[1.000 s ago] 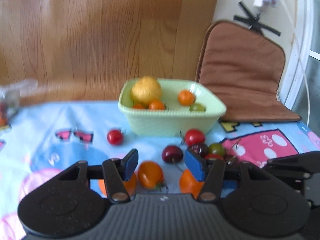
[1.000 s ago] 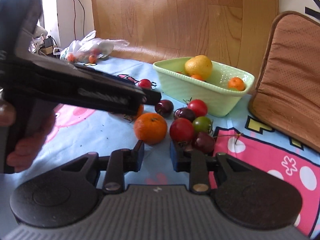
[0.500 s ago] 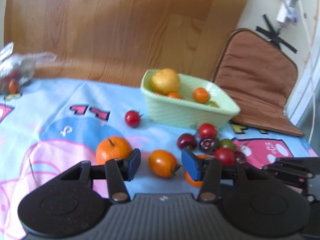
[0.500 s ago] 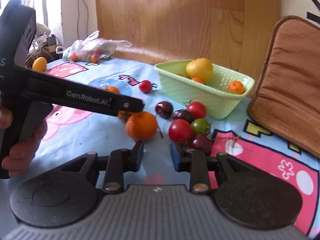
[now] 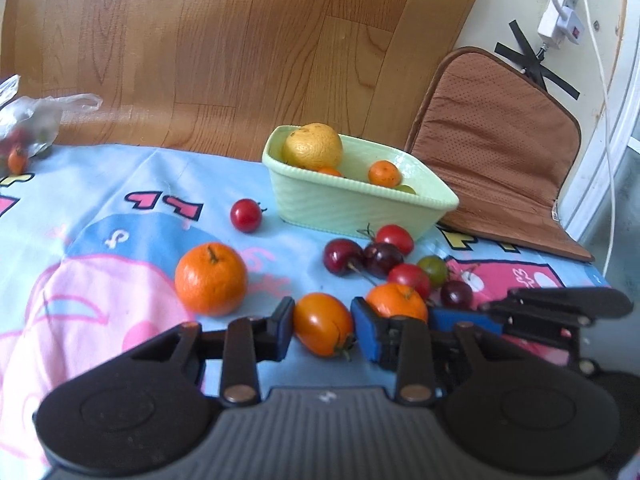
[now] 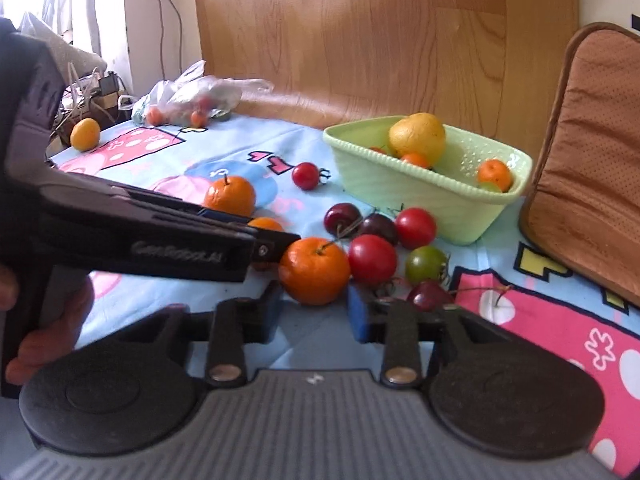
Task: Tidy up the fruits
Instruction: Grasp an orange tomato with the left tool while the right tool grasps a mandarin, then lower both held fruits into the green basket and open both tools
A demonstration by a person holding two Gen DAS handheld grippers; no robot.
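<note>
Blue-padded fingers (image 5: 282, 330) of left gripper (image 5: 324, 330) closing around an oblong orange tomato (image 5: 323, 323), pads at its flanks, firm contact not discernible. Resting on cartoon tablecloth (image 5: 100, 240), well in front of green basket (image 5: 360, 208). Left of basket: plastic bag (image 5: 36, 120) of small fruit, a stemmed mandarin (image 5: 211, 279), a lone red cherry tomato (image 5: 246, 215). Inside basket: yellow citrus (image 5: 314, 146), small oranges. Just before basket: cluster of cherries (image 5: 344, 255) and tomatoes. Right gripper (image 6: 314, 312) opening, fingers (image 6: 358, 314) flanking the near side of an orange (image 6: 314, 271), not gripping. Right of basket: brown cushion (image 5: 500, 152).
</note>
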